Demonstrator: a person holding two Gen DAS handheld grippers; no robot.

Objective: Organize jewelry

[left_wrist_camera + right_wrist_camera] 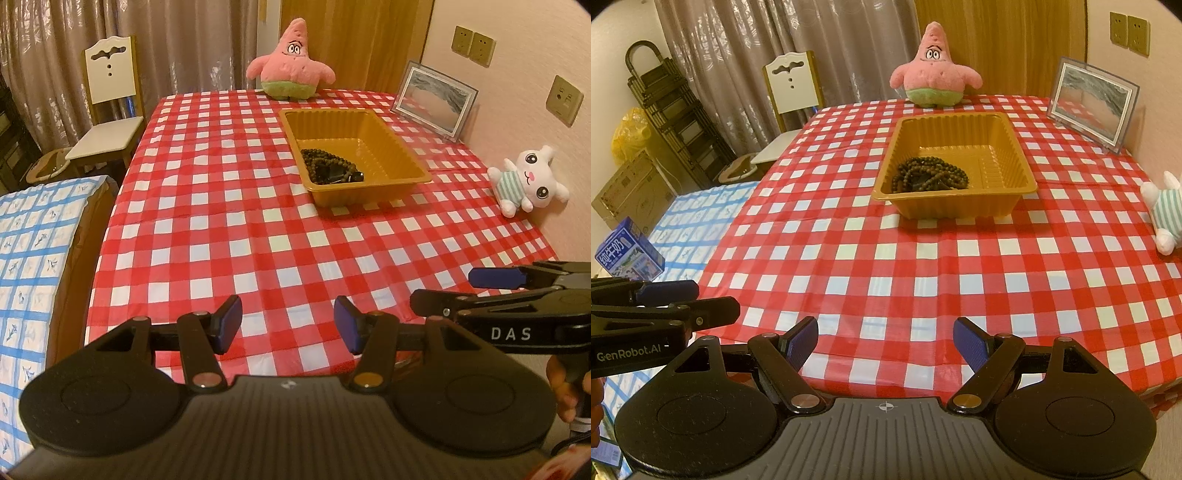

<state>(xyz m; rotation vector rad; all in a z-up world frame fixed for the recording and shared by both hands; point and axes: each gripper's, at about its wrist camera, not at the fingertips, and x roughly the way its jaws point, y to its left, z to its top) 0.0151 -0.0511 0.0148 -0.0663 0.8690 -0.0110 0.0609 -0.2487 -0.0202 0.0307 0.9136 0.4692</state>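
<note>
A gold plastic tray (402,155) (1015,155) stands on the red checked tablecloth, far from both grippers. Dark brown bead strands (328,166) (929,175) lie coiled in its near left part. My left gripper (288,328) is open and empty over the table's near edge. My right gripper (884,343) is open and empty, also at the near edge. Each gripper shows from the side in the other's view, the right one (480,291) and the left one (698,302).
A pink star plush (291,62) (936,68) sits at the far edge. A framed picture (434,99) (1091,107) leans at the right wall. A white bunny plush (528,181) (1161,214) lies at the right. A blue-checked surface (33,266) and a milk carton (628,251) are left.
</note>
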